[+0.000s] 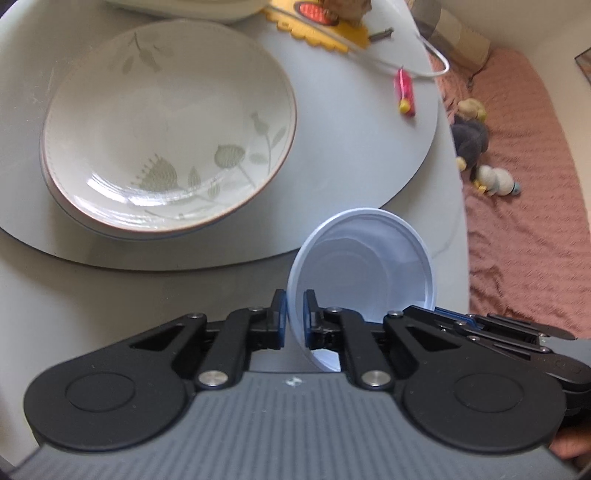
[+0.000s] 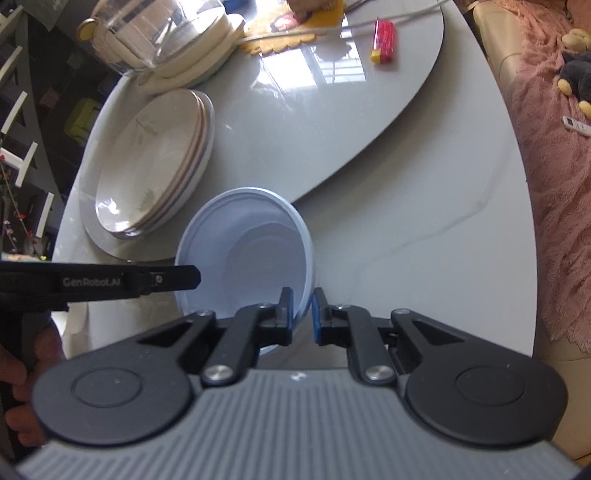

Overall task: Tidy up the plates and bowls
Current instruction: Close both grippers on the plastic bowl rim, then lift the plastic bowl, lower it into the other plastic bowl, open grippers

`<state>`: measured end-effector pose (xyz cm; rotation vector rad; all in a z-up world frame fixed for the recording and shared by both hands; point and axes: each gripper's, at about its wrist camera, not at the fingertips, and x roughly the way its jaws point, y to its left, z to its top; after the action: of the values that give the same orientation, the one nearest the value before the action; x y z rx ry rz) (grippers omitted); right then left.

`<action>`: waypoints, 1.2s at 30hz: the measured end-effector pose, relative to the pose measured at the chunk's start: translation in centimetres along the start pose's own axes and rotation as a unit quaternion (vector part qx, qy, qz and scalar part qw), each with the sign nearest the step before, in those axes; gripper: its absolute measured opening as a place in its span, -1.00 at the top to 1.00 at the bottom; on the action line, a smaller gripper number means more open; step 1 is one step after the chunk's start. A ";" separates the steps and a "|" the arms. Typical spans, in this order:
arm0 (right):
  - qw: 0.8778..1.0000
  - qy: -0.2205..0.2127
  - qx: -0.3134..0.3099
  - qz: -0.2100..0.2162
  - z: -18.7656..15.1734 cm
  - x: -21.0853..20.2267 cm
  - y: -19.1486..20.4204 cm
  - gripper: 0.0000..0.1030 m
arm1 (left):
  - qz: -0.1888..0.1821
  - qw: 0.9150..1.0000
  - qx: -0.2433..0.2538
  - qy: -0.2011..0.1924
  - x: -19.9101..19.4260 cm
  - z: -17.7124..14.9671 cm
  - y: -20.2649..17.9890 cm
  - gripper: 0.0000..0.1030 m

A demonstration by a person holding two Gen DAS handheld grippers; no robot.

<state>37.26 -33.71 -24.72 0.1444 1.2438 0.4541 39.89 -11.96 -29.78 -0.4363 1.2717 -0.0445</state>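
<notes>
A white plastic bowl [image 1: 364,266] is held above the table between both grippers. My left gripper [image 1: 294,317] is shut on its left rim, one finger inside and one outside. My right gripper [image 2: 303,315] is shut on the opposite rim of the same bowl [image 2: 255,254]. The right gripper's fingers show at the bowl's right in the left wrist view [image 1: 480,325], and the left gripper's finger shows in the right wrist view [image 2: 170,278]. A stack of leaf-patterned plates [image 1: 166,125] sits on the grey turntable [image 1: 351,147], left of the bowl; it also shows in the right wrist view [image 2: 155,162].
A pink and yellow packet [image 1: 404,92] and a white cable [image 1: 424,66] lie on the turntable's far right. A yellow mat [image 1: 325,29] and a glass-lidded dish [image 2: 155,37] stand at the back. The table edge [image 2: 524,221] drops to a pink sofa with plush toys [image 1: 476,147].
</notes>
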 end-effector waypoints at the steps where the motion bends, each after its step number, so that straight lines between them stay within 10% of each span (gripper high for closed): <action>1: 1.000 -0.004 0.001 0.002 0.1 -0.4 0.1 0.75 | -0.001 1.000 0.002 -0.004 -0.5 0.0 -0.1 0.79; 36: 0.999 0.017 -0.026 0.017 -6.0 -4.1 4.2 0.75 | 0.006 0.999 -0.006 0.051 -6.1 -8.2 2.3 0.78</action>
<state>29.61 -32.38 -21.59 0.1141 1.2626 0.5204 29.92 -10.58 -26.88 -0.4409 1.3749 -0.0499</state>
